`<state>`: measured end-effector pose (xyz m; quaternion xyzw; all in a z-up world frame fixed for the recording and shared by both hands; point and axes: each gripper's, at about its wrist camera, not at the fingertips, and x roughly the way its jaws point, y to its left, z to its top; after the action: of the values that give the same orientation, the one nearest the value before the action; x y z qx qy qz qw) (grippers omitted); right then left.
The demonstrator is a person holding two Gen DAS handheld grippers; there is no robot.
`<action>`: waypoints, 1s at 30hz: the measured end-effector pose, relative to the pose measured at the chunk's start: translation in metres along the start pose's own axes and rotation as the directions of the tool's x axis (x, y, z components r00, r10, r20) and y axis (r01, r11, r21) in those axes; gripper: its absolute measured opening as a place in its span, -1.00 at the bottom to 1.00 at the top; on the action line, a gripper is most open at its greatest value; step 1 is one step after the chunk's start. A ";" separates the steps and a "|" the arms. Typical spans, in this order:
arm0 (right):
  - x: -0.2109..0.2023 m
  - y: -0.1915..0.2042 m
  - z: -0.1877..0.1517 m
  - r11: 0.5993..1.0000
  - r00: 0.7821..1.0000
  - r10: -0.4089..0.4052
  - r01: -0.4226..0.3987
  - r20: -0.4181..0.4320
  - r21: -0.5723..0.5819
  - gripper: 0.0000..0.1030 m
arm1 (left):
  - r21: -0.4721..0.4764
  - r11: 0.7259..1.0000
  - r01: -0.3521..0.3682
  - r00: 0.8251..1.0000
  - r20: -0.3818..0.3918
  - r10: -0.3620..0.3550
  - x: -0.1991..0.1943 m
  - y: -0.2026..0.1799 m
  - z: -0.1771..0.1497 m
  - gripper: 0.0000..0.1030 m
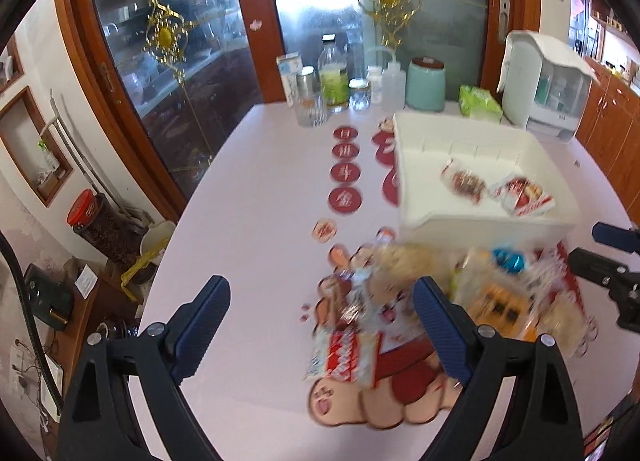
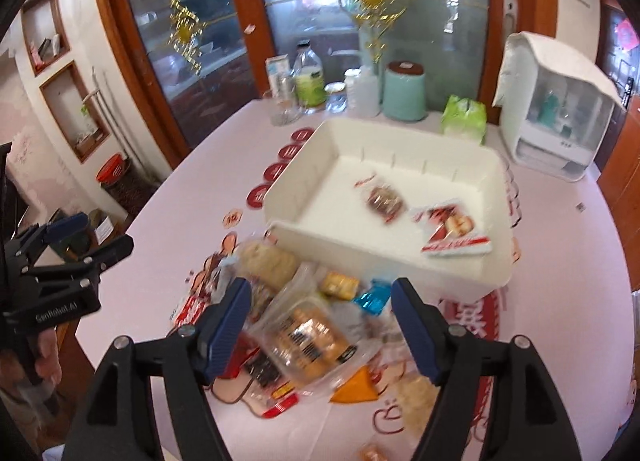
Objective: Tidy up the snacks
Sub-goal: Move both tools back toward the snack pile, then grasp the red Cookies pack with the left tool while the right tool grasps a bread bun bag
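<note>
A white bin (image 1: 480, 221) (image 2: 380, 249) stands on the pink table and holds two snack packets (image 1: 464, 181) (image 2: 452, 231). In front of it lies a loose pile of snacks: a pale bread packet (image 2: 272, 261), a clear packet of orange biscuits (image 2: 308, 341), a blue wrapper (image 2: 374, 297) and a red-and-white packet (image 1: 344, 357). My right gripper (image 2: 320, 293) hovers open over the pile with nothing pressed between its pads. My left gripper (image 1: 322, 291) is open and empty over the pile's left side. Each gripper also shows at the other view's edge: the left gripper (image 2: 104, 233), the right gripper (image 1: 588, 247).
Bottles and jars (image 1: 332, 81), a teal canister (image 2: 404, 91), a green tissue pack (image 2: 464, 115) and a white appliance (image 2: 556, 117) line the back of the table. Glass doors stand behind. The table edge curves down the left, with floor clutter (image 1: 96, 229) beyond.
</note>
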<state>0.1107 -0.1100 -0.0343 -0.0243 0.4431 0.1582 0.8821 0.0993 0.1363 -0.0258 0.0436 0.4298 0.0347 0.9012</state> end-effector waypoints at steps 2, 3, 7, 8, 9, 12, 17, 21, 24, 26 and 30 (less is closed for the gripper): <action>0.008 0.005 -0.008 1.000 1.000 0.003 -0.004 -0.020 -0.009 0.42 | 0.006 1.000 0.021 0.999 -0.044 -0.021 0.014 0.011 -0.013 0.79; 0.012 0.006 -0.011 1.000 1.000 0.011 -0.011 -0.026 -0.012 0.42 | 0.010 0.999 0.043 0.996 -0.075 -0.042 0.022 0.014 -0.020 0.79; 0.034 0.013 -0.027 0.999 0.998 0.015 -0.018 -0.064 -0.046 0.42 | 0.011 0.995 0.099 0.977 -0.191 -0.095 0.058 0.017 -0.047 0.79; 0.040 0.013 -0.030 0.998 0.997 0.008 -0.012 -0.075 -0.057 0.42 | 0.013 0.994 0.109 0.970 -0.219 -0.104 0.067 0.017 -0.054 0.79; 0.047 0.015 -0.033 0.997 0.996 0.003 -0.009 -0.089 -0.071 0.42 | 0.013 0.993 0.118 0.964 -0.241 -0.112 0.075 0.016 -0.061 0.79; 0.067 0.016 -0.041 0.995 0.991 0.009 -0.023 -0.134 -0.100 0.42 | 0.015 0.992 0.128 0.952 -0.284 -0.119 0.096 0.011 -0.072 0.79; 0.098 0.019 -0.045 0.987 0.982 -0.009 -0.022 -0.190 -0.161 0.42 | -0.003 0.990 0.141 0.933 -0.335 -0.134 0.130 0.002 -0.082 0.79; 0.110 0.028 -0.046 0.963 0.980 -0.036 -0.017 -0.195 -0.267 0.51 | -0.035 0.988 0.149 0.918 -0.365 -0.151 0.147 -0.003 -0.088 0.79; 0.116 0.035 -0.047 0.936 0.978 -0.040 -0.036 -0.205 -0.351 0.61 | -0.047 0.988 0.144 0.914 -0.375 -0.151 0.154 -0.006 -0.092 0.79; 0.121 0.039 -0.049 0.907 0.975 -0.066 -0.031 -0.213 -0.420 0.65 | -0.052 0.989 0.138 0.912 -0.383 -0.148 0.158 -0.008 -0.095 0.79; 0.132 0.038 -0.050 0.867 0.969 -0.101 -0.026 -0.226 -0.497 0.69 | -0.038 0.992 0.117 0.921 -0.370 -0.123 0.160 -0.013 -0.096 0.79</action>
<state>0.1347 -0.0489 -0.1651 -0.2778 0.4921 0.2451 0.7877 0.1257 0.1440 -0.2110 0.0032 0.5939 -0.0098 0.8044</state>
